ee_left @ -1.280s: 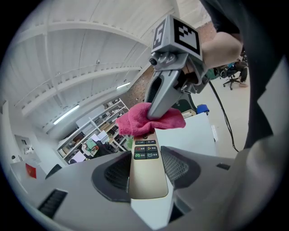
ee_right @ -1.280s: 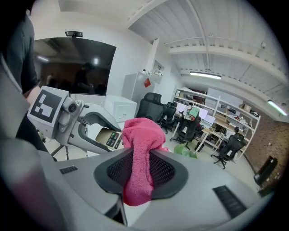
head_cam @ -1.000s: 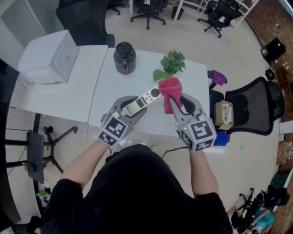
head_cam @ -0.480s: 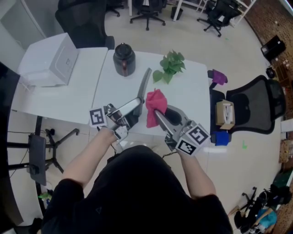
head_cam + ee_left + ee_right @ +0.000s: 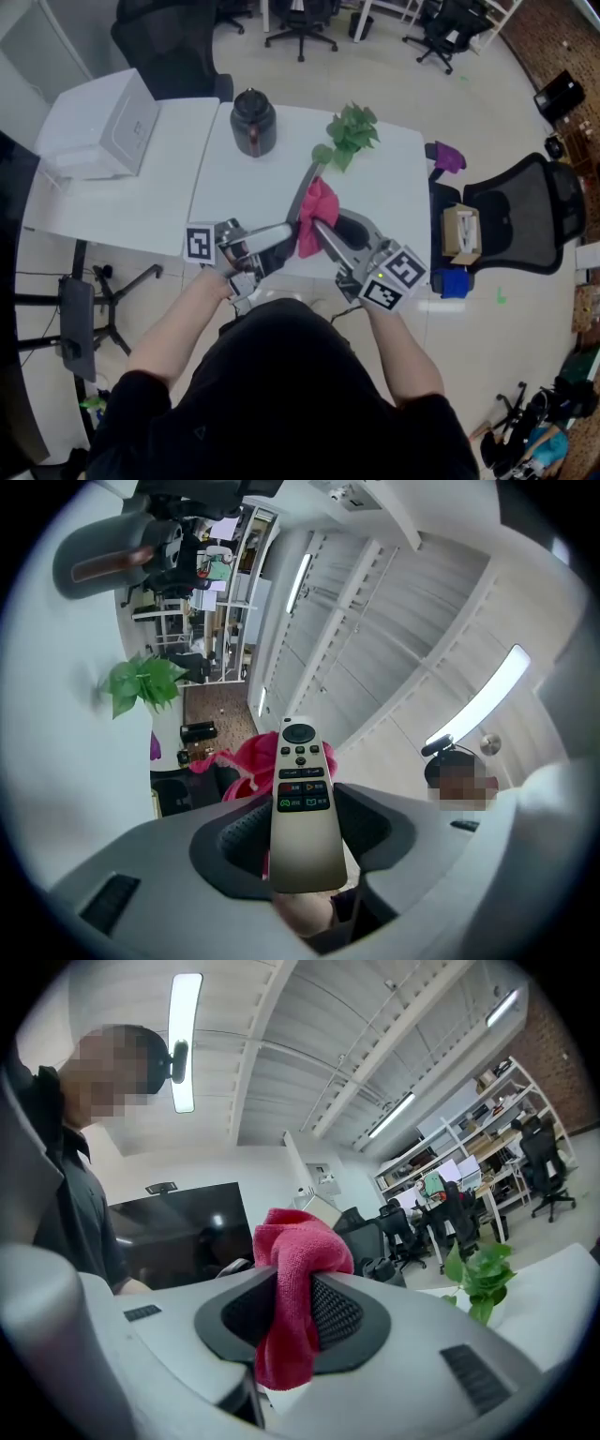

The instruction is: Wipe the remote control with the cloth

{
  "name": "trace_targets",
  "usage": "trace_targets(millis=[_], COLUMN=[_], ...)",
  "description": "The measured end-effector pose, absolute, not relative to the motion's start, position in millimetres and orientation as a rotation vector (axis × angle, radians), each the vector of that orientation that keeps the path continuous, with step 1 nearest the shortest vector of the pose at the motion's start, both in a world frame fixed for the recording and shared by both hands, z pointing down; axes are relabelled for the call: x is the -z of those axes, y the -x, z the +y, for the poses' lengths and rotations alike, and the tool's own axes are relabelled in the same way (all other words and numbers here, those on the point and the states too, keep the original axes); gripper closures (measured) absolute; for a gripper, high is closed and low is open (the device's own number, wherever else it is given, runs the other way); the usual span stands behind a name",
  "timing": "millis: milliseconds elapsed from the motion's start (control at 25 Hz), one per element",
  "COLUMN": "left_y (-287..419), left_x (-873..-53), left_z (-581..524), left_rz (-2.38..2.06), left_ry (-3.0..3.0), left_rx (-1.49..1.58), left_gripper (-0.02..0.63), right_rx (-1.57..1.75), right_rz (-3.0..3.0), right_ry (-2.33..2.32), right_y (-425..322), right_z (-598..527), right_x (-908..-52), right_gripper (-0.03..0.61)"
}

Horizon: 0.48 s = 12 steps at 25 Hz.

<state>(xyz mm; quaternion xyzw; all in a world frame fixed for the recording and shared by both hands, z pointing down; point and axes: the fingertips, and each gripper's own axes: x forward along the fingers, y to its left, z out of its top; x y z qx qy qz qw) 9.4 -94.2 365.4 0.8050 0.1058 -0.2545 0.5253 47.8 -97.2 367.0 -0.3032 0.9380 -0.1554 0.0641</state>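
In the head view our left gripper (image 5: 279, 234) holds the remote control (image 5: 304, 192) up over the white tabletop (image 5: 234, 187). Our right gripper (image 5: 323, 232) brings the pink cloth (image 5: 319, 204) just beside it

In the left gripper view the fingers stand fairly wide and clamp the remote's lower end

In the right gripper view the fingers are narrowed and pinch the cloth

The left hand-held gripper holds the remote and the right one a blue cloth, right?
Not quite: the cloth is pink-red, not blue, as the right gripper view shows. The left hand-held gripper does hold the remote, the right hand-held gripper the cloth.
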Motion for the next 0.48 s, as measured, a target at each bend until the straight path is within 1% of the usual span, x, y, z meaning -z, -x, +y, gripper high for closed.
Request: trace_targets(millis=[280,360,480], left_y=[-15,-13,-6], left_x=[-374,-373,-367], left_z=[-81,-87,-103], left_rz=[0.294,0.271,0.234], left_ry=[-1.944,-1.937,-1.928], left_rx=[0.533,0.559,0.625], left_gripper=[0.405,0.405,0.405], right_rx=[0.396,0.380,0.382], right_rz=[2.692,2.698,2.788], right_ry=[1.064,1.022,0.862], right_y=[-91,-91,-72], right_z=[-122,-116,-95], right_x=[-341,-335,-337], right_gripper=[0.479,0.479,0.479])
